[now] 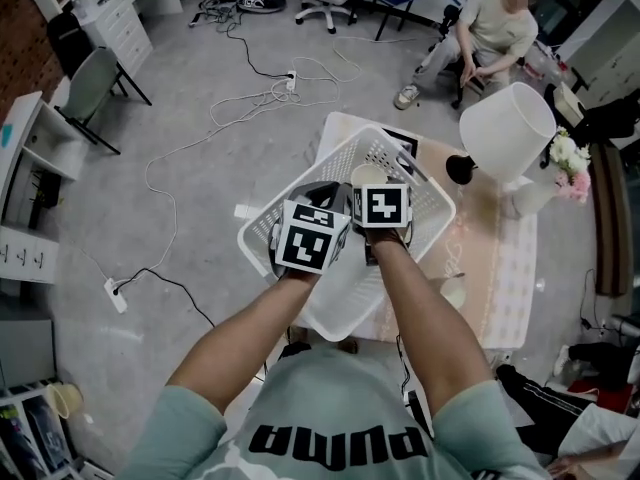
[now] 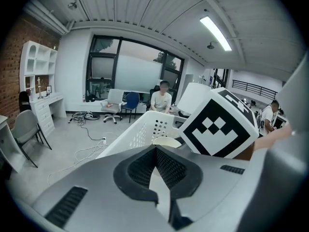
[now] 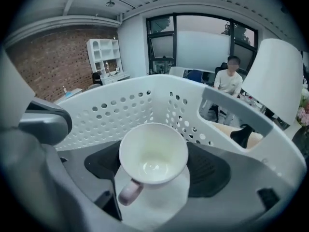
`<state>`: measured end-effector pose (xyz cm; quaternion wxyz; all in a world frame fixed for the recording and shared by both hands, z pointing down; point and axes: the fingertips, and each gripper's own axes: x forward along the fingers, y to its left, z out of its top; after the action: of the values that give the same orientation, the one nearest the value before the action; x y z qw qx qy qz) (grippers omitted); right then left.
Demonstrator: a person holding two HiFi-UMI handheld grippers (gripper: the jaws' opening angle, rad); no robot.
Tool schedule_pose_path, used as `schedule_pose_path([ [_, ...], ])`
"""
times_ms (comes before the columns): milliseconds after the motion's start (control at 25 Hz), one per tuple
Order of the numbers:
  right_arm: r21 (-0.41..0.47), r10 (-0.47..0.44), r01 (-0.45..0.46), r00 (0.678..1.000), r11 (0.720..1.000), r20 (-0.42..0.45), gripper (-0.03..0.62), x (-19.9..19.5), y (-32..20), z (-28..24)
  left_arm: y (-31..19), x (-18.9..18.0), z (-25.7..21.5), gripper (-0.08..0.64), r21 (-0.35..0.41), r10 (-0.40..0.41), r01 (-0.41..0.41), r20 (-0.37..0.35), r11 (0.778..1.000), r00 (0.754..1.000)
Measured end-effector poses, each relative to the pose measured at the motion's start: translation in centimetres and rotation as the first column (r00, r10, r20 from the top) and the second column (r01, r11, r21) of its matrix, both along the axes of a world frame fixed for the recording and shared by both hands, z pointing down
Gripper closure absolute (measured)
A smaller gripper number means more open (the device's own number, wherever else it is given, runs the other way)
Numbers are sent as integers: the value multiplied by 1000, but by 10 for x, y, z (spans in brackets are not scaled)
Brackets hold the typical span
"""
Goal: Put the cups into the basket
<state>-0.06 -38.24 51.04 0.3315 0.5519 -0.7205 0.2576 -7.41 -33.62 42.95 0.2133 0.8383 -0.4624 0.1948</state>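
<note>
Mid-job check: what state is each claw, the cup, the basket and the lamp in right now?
left claw: shut, nothing in it.
right claw: shut on the cup.
cup: empty, held over the inside of the basket.
basket: open-topped, sitting on the table.
lamp: upright on the table; lit or not, cannot tell.

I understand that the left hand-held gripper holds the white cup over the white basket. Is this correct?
Not quite. The right hand-held gripper holds the white cup over the white basket, as the right gripper view shows; the left hand-held gripper is shut on nothing in the left gripper view.
</note>
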Motion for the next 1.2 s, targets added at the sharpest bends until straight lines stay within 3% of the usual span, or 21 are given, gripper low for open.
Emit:
schedule_pose_path([
  [240,-51,24,-26,999,998,-43,206,11,0,23,-5,-2,20,557,-36,-3,4,32,999,999],
  [600,-102,30,-39,996,994,-84,206,15,1,53,-1,-5,29,557,-69,-6,7,6,998,1000],
  [1200,-170,74,-80,996,982,-40,206,16,8,64,-2,-1,29,557,-66,1,0,4,998,1000],
])
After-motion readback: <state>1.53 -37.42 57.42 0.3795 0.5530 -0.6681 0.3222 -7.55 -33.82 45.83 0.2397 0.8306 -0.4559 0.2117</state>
